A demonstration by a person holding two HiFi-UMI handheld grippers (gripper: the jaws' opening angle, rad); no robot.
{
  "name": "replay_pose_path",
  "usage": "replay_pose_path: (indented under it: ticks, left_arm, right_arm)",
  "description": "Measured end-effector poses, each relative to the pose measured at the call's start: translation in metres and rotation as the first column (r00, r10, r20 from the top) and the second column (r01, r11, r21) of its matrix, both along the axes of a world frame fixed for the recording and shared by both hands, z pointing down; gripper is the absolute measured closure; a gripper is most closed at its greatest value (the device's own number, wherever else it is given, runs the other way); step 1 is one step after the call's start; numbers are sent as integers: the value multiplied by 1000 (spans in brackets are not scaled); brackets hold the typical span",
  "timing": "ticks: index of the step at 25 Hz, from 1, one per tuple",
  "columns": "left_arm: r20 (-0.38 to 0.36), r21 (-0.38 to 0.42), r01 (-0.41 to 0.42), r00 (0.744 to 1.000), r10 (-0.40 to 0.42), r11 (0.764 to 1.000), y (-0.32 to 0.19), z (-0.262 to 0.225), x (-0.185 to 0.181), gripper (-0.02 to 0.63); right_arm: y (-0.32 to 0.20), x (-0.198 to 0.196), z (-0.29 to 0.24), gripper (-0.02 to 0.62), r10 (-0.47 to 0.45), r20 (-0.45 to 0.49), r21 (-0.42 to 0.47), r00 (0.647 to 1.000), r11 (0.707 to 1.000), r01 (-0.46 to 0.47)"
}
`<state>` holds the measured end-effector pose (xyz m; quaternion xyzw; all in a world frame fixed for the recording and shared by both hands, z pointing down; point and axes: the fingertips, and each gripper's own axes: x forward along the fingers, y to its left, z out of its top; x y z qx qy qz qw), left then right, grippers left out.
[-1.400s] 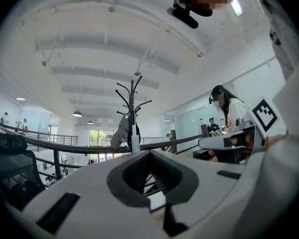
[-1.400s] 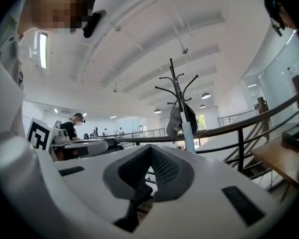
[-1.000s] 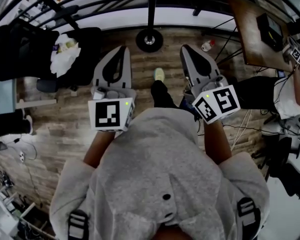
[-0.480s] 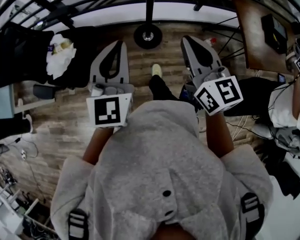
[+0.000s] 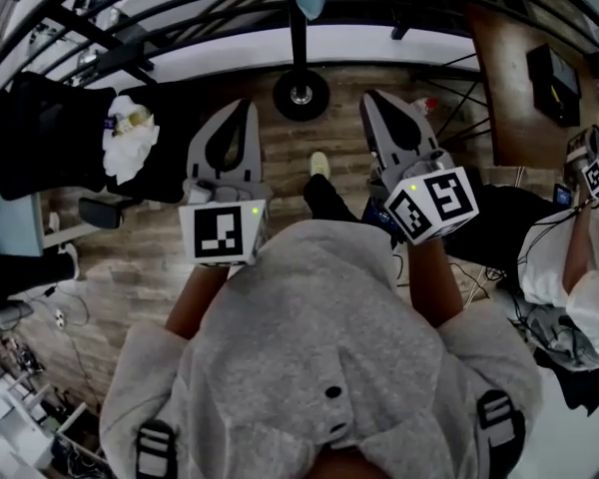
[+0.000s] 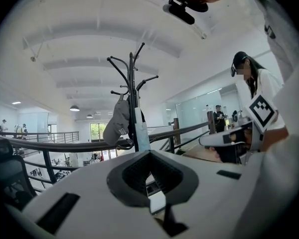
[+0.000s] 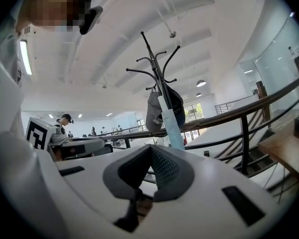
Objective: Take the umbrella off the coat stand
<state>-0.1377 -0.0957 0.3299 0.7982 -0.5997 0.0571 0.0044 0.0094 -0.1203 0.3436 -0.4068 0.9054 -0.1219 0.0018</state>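
**Hazards, from the left of the frame to the right**

The left hand-held gripper (image 5: 246,106) has its jaws together and carries nothing. If we reach the stand like this, the closed jaws will only push the umbrella aside, so they must be parted first (our judgement, not an observation).

The cap (image 6: 117,124) hangs just left of the pole and just beside the umbrella (image 6: 142,133). A wide or careless grasp could catch the cap and drag it off its hook.

The umbrella is pale blue and folded. It hangs upright along the pole of the coat stand (image 6: 133,83), below the hooks. It sits at centre frame in both gripper views and well apart from both hand-held grippers. We cannot tell how it is fastened to the stand.

A sideways pull instead of a lift could tilt the stand, which rests on one small round base (image 5: 300,95). The railing (image 6: 50,146) runs close behind the stand and would limit any swing.

The right hand-held gripper (image 5: 369,98) is likewise closed and empty, so the same caution applies.

**Changes against the earlier head views**

- The round base sits lower in the frame than half a second ago.
- More of the umbrella's blue end now shows at the top edge.
- The worktop (image 5: 499,78) at upper right has slid toward the right edge.
- Both hand-held grippers have kept their closed, side-by-side posture.
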Motion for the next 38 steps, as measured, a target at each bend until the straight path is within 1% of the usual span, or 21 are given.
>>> replay_pose_path:
  ticks: [4,9,13,16,19,24,34,38]
  left_arm:
    - [0,-21,5,1000,-5,1000,-26,-5,10,595]
    - [-35,-41,13,999,-15,999,-59,-8,19,595]
    - [-12,-47,19,1000,-20,999,-83,-12,30,595]
    - [4,-61,39,999,-39,997,-103,-13,32,595]
    - [30,-47,44,999,-43,998,-124,-14,30,595]
    - [23,-35,47,999,-46,998,-153,-15,40,595]
    - [-5,-34,76,997,-76,997,-205,-3,39,595]
    - [-11,-30,86,996,-86,996,-214,-2,34,595]
  right_arm:
    - [-28,8,-3,584,-10,22,-10,1000,1000,10]
    - [-60,16,-6,586,-24,31,-14,999,1000,25]
    - [-87,26,-8,584,-29,35,-13,999,999,30]
    - [-106,27,-13,585,-37,28,-6,999,999,37]
    - [-127,28,-13,585,-41,31,6,999,999,41]
    - [-158,37,-8,586,-45,39,5,998,999,45]
    - [-211,39,-6,586,-75,-3,10,997,997,75]
    - [-220,34,-6,585,-85,-13,15,996,996,86]
